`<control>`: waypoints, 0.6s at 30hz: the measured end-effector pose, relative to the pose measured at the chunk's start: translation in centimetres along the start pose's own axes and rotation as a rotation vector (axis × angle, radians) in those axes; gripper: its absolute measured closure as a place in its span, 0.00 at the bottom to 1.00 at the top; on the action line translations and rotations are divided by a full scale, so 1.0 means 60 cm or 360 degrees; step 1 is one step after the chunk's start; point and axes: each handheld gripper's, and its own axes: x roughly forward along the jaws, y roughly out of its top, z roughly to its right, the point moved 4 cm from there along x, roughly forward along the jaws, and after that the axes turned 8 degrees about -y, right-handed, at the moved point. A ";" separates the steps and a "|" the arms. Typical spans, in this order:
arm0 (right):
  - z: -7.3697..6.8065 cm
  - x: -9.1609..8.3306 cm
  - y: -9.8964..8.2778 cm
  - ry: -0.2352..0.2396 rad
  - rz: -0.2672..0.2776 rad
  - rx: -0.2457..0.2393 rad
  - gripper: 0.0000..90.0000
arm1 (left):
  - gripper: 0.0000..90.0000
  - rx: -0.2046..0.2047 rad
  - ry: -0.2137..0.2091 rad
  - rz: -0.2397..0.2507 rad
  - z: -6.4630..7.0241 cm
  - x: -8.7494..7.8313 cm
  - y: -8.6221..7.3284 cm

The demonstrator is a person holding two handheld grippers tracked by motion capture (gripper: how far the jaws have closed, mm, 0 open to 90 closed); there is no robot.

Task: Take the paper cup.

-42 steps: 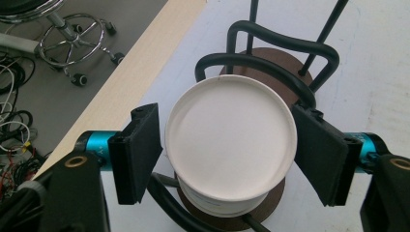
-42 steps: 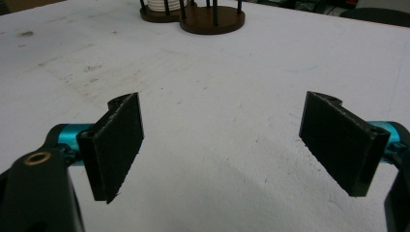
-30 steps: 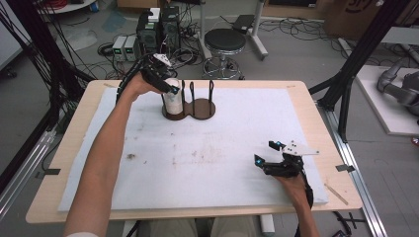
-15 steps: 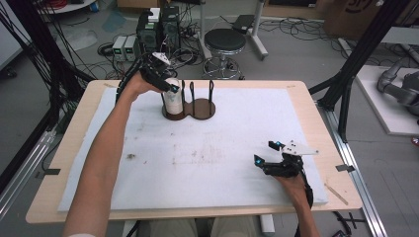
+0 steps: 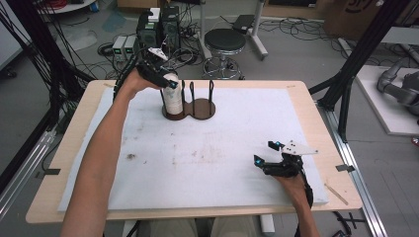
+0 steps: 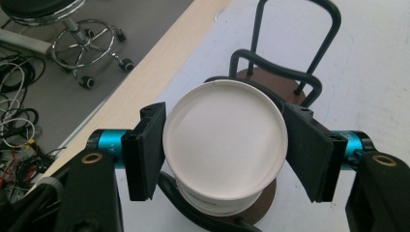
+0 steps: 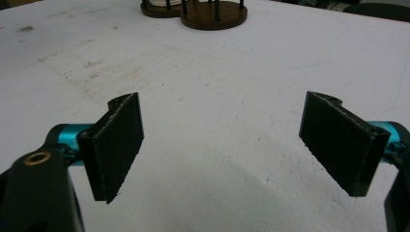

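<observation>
A white cup (image 5: 173,98) stands upright in the left ring of a brown two-ring holder (image 5: 200,107) with black wire loops, at the back of the table. My left gripper (image 5: 168,80) comes at it from above. In the left gripper view both black pads (image 6: 145,150) press against the sides of the cup's round top (image 6: 225,140), with the holder's base (image 6: 270,79) behind. My right gripper (image 5: 265,152) rests low over the mat near the front right, open wide with nothing between its fingers (image 7: 118,145). Far ahead of it sits the holder (image 7: 212,17).
A white mat (image 5: 207,148) covers most of the wooden table (image 5: 74,148). Beyond the far edge are a black stool (image 5: 225,42), electronics boxes (image 5: 158,29) and floor cables. Black frame posts (image 5: 360,54) stand at the table's right.
</observation>
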 end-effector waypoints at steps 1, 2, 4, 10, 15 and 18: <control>0.001 0.001 0.000 -0.0005 0.0006 -0.0007 0.18 | 0.39 -0.0002 0.0005 0.0007 0.001 -0.004 0.004; 0.001 0.001 0.000 -0.0005 0.0007 -0.0007 0.18 | 0.39 0.0001 0.0010 0.0005 0.002 -0.009 0.008; 0.001 0.001 0.000 -0.0003 0.0005 -0.0008 0.18 | 0.40 0.0003 0.0024 0.0008 0.004 -0.017 0.016; 0.000 0.000 0.000 -0.0001 -0.0001 0.0000 0.18 | 0.40 0.0018 0.0061 0.0035 0.012 -0.043 0.035; -0.001 0.000 0.000 0.0000 0.0004 -0.0004 0.18 | 0.40 0.0028 0.0095 0.0034 0.017 -0.061 0.050; -0.001 0.000 0.000 -0.0002 0.0007 -0.0006 0.18 | 0.40 0.0027 0.0102 0.0036 0.019 -0.071 0.061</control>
